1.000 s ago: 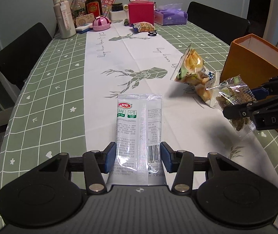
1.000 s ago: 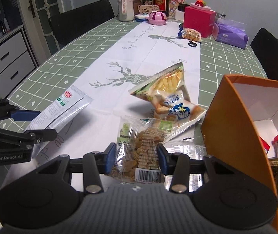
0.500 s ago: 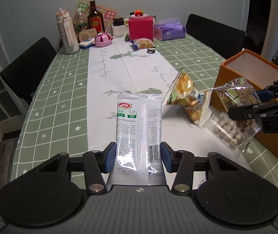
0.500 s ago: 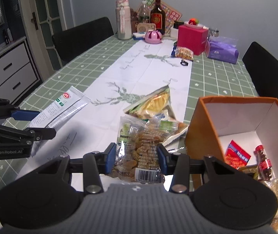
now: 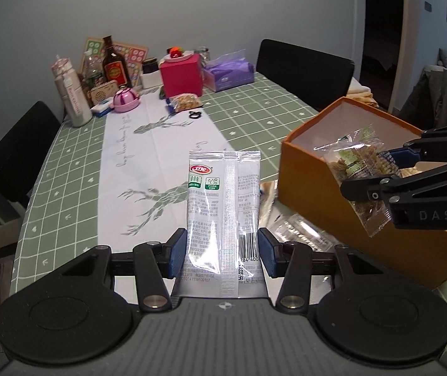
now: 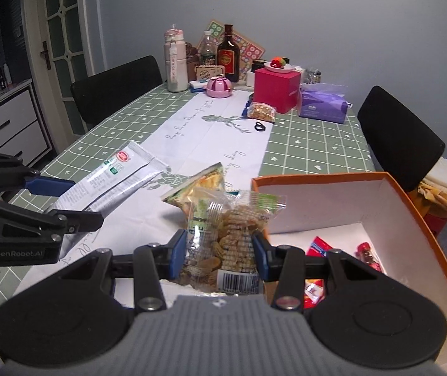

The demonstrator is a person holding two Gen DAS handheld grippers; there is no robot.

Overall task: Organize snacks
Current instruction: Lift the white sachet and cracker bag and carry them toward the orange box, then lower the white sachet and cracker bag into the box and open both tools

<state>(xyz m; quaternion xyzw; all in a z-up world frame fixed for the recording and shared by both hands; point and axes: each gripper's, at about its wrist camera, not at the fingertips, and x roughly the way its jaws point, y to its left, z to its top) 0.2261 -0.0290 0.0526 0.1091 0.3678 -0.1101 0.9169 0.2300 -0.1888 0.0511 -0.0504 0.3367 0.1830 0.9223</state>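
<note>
My left gripper (image 5: 222,252) is shut on a silver snack packet (image 5: 224,200) with a red logo, held above the table; it also shows in the right wrist view (image 6: 110,185). My right gripper (image 6: 220,252) is shut on a clear bag of brown crackers (image 6: 228,235), held over the near left corner of the open orange box (image 6: 411,206). In the left wrist view the cracker bag (image 5: 356,166) hangs over the orange box (image 5: 311,181). The box holds a red packet (image 6: 319,246) and a small red-capped bottle (image 6: 369,255).
A yellow chip bag (image 6: 204,185) and a clear packet (image 5: 298,232) lie on the white runner beside the box. Bottles, a pink box (image 6: 276,89), a purple tissue pack (image 6: 323,108) and a nut bag (image 6: 261,111) stand at the far end. Black chairs flank the table.
Both grippers have risen with their packets. The right gripper has carried the cracker bag rightward to above the orange box's edge; the box interior now shows.
</note>
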